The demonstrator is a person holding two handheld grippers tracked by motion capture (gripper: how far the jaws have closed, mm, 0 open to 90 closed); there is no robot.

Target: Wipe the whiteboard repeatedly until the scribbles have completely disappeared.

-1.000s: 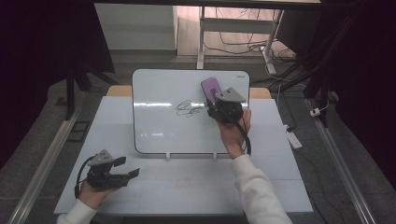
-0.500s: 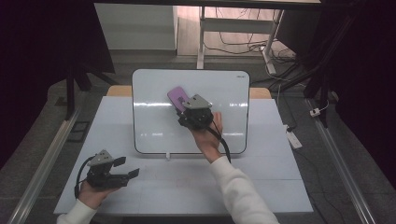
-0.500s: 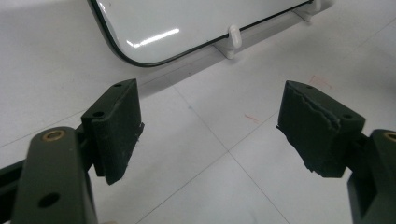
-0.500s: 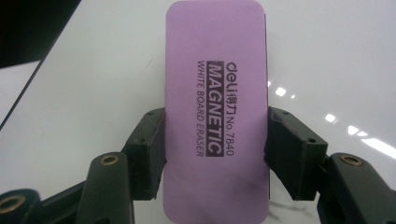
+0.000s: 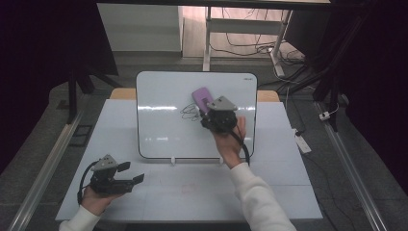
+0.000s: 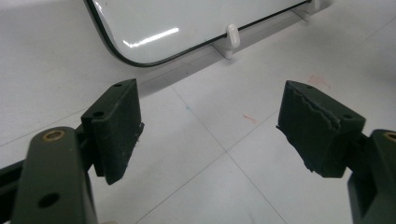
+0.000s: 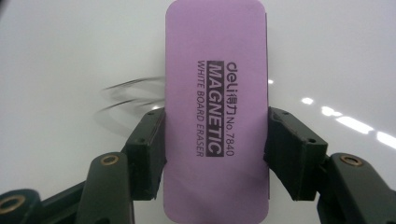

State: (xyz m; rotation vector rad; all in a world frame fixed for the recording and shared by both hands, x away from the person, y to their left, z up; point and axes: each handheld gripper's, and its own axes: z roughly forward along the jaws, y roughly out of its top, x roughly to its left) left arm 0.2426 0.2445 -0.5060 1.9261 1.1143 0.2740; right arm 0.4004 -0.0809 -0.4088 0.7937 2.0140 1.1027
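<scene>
Half a second earlier my right gripper [image 5: 208,107] had the eraser [image 5: 202,97] well over toward 9 o'clock on the whiteboard [image 5: 159,130]; it swung back toward 3 o'clock and ended just right of the black scribble [image 5: 189,112], near the board's middle. My left gripper [image 5: 126,178] had not shifted; it rested at the table's [image 5: 288,192] 7 o'clock corner, jaws spread wide with nothing between them, the board's lower edge and a white clip [image 6: 232,35] ahead of it.

Through the right gripper view the jaws were closed on the eraser's [image 7: 215,112] long sides at about mid-length, its purple printed back facing the camera and its far end reaching toward 12 o'clock over the board. I judged it a light, rigid plastic shell with a soft wiping face beneath, smooth enough on the sides to slip under a loose grip. Holding it across the narrow width, near the middle, seemed best for even pressure.
</scene>
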